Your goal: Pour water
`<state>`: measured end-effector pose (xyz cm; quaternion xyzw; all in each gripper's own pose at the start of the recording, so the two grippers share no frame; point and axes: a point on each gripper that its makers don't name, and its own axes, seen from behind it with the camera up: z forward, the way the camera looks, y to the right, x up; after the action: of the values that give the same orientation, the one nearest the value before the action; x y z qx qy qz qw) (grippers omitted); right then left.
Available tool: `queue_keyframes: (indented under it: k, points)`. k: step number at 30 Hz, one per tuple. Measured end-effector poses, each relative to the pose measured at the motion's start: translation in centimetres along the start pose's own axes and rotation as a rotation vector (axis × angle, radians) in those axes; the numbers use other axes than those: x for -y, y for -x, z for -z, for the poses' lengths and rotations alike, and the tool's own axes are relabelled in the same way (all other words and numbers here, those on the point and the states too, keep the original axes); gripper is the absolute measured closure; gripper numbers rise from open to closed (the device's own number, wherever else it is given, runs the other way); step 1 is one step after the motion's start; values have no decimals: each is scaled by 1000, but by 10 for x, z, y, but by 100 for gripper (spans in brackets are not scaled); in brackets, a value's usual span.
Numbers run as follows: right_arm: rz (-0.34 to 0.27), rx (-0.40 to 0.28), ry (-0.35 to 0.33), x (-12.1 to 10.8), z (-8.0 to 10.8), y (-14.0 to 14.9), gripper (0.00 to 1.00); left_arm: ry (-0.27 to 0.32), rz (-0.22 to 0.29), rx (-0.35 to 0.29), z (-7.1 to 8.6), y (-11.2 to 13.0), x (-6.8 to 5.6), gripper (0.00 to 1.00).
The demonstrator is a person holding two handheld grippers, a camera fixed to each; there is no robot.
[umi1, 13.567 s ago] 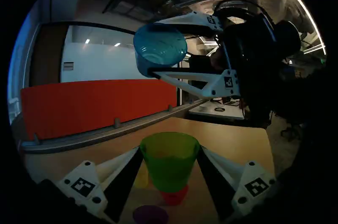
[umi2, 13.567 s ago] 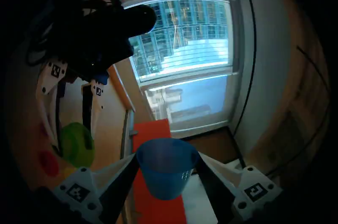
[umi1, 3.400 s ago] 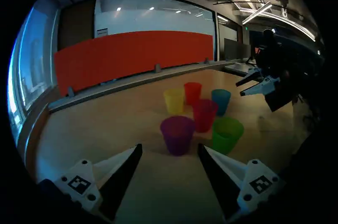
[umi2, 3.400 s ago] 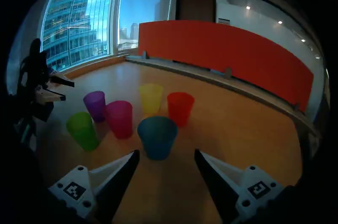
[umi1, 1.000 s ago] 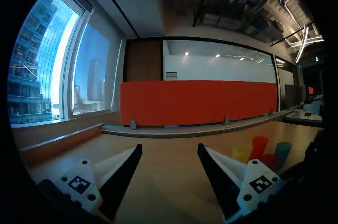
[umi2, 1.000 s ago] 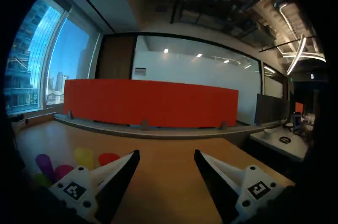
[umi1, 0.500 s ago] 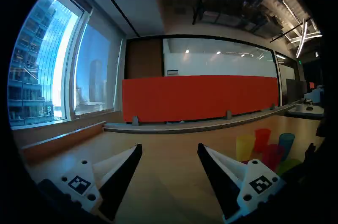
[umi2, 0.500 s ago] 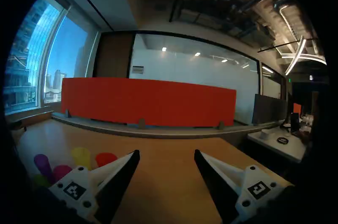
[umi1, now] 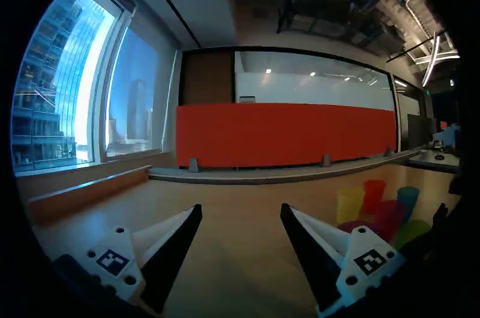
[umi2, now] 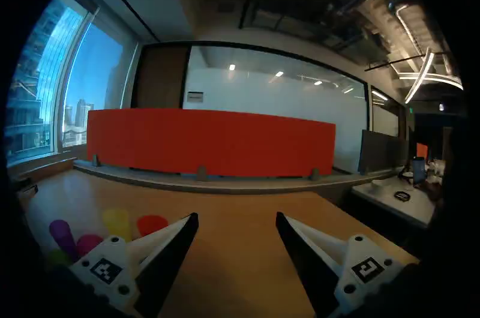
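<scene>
**Both grippers empty, cups standing on the desk: pour status not confirmed**

Finding 1, grippers. The left gripper [umi1: 240,206] has its fingers spread wide with bare desk [umi1: 240,264] between them. The right gripper [umi2: 236,215] is likewise released and grasps nothing. Both are held level and point toward the orange partition [umi1: 282,135] along the desk's far edge.

Finding 2, task items. The cups stand upright in a tight cluster on the desk, well short of its far edge. In the left gripper view the cluster sits off that gripper's right finger: yellow cup [umi1: 349,204], red cup [umi1: 374,192], blue cup [umi1: 408,197], pink cup [umi1: 389,216] and green cup [umi1: 413,231]. In the right gripper view the cluster lies off the left finger, so I judge it to sit between the two grippers.

Finding 3, progress. No cup is lifted or tilted, and no water can be made out. Either the pour is finished and the cups set down, or a cup has yet to be picked up. The frames do not settle which.

Finding 4, view differences. The left gripper view takes in the tall window [umi1: 60,102] and the blue cup. The right gripper view gives the purple cup [umi2: 62,233] in full and a neighbouring desk [umi2: 393,198] at the right carrying small items too small to identify.
</scene>
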<state>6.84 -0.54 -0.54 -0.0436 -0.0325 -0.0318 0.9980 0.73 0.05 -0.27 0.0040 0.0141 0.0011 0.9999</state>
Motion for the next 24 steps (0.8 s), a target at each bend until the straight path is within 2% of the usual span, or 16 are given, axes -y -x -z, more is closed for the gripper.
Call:
queue_keyframes:
  k: [9,24]
  points:
    - [-4,0,-3,0,2,0,0,4,4,25,-2,6,0,2]
    - [-11,1,6,-6,3,2,0,1,4,26,-5,7,3,2]
